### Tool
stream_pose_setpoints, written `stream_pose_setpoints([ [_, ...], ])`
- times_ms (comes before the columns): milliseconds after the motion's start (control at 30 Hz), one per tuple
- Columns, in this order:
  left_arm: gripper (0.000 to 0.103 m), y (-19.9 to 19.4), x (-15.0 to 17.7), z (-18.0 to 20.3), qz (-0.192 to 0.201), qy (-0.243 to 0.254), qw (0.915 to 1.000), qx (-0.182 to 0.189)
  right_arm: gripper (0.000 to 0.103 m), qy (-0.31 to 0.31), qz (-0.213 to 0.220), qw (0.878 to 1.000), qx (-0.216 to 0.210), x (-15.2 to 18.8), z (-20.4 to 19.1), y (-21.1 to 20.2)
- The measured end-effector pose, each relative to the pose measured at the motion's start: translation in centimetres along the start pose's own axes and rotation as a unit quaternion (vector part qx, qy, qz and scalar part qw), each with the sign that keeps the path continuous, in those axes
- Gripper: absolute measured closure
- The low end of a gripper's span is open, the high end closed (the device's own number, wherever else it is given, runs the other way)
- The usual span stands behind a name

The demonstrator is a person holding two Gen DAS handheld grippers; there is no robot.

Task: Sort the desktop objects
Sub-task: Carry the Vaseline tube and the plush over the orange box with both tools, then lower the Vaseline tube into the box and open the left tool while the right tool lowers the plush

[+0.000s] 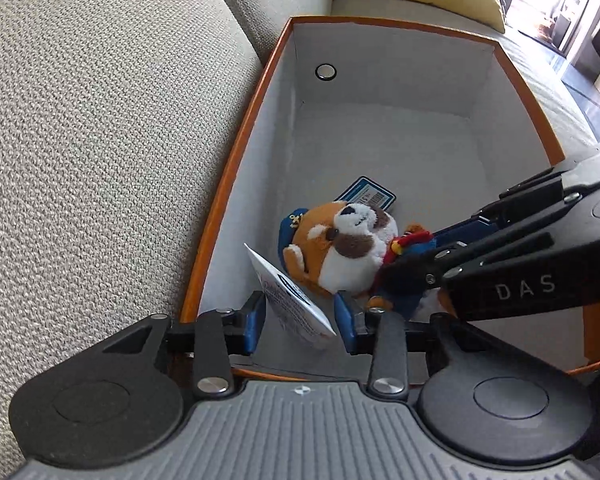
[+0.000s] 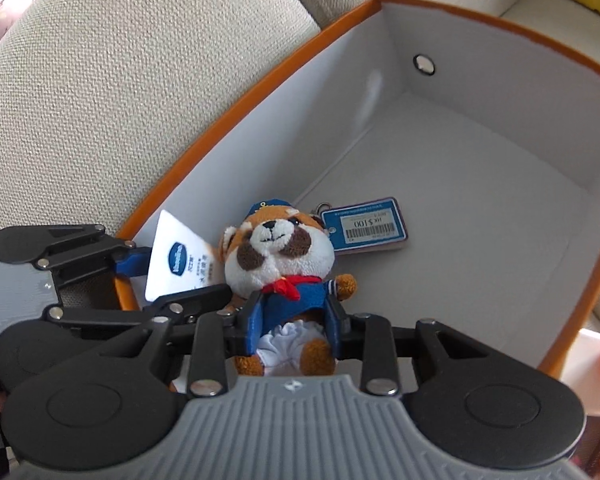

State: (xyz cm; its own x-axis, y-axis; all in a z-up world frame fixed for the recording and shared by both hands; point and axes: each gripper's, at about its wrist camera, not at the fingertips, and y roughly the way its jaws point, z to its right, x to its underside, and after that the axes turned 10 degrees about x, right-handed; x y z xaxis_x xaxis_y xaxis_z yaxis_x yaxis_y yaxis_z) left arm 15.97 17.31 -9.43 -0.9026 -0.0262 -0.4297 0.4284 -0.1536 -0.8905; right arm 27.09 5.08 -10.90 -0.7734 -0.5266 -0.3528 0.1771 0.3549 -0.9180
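Left wrist view first: the plush toy (image 1: 340,248) lay on the floor of the orange-rimmed box (image 1: 228,184), down at the near end by the left wall, and the box itself sat on a sofa seat (image 1: 100,140), not a desk. The left tongs (image 1: 300,322) hung just over the near rim with their blue pads apart. The white hang tag (image 1: 290,300) stood between the pads, but I couldn't see either pad pressing it, so I'd call them released. The right tongs (image 1: 396,276) came in from the right edge and covered the toy's lower body.

Right wrist view: here the right tongs (image 2: 292,326) sat on either side of the toy's blue jacket at the waist, pads touching the cloth, so clenched on the plush toy (image 2: 278,256) as far as I could tell. The blue price tag (image 2: 366,224) lay flat on the box floor just beyond its head, and the far half of the box (image 2: 500,20) had nothing in it. The left tongs (image 2: 168,276) showed at the left beside the white hang tag (image 2: 180,256).

Handling-wise I'd guess it's light and squishy, so it gives under the pads, not slippery, nothing to break. The torso is the place to grab; the tags would just flop or tear.
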Motion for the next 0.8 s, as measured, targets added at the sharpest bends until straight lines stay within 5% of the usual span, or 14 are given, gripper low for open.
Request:
stream_pose_setpoints([
  [267,0.058,-2.1,1.0,0.6,0.021,0.014,0.9995,-0.019,0.069,0.004,-0.010,1.000,0.008,-0.8,0.1,1.2],
  [567,0.094,-3.1,0.1,-0.8,0.038,0.043,0.9984,-0.005,0.069,-0.008,-0.001,1.000,0.016,0.1,-0.3,0.2],
  [800,0.095,-3.2,0.4,0.1,0.027,0.092,0.9938,-0.057,0.069,0.007,-0.013,1.000,0.000,0.2,-0.3,0.2],
])
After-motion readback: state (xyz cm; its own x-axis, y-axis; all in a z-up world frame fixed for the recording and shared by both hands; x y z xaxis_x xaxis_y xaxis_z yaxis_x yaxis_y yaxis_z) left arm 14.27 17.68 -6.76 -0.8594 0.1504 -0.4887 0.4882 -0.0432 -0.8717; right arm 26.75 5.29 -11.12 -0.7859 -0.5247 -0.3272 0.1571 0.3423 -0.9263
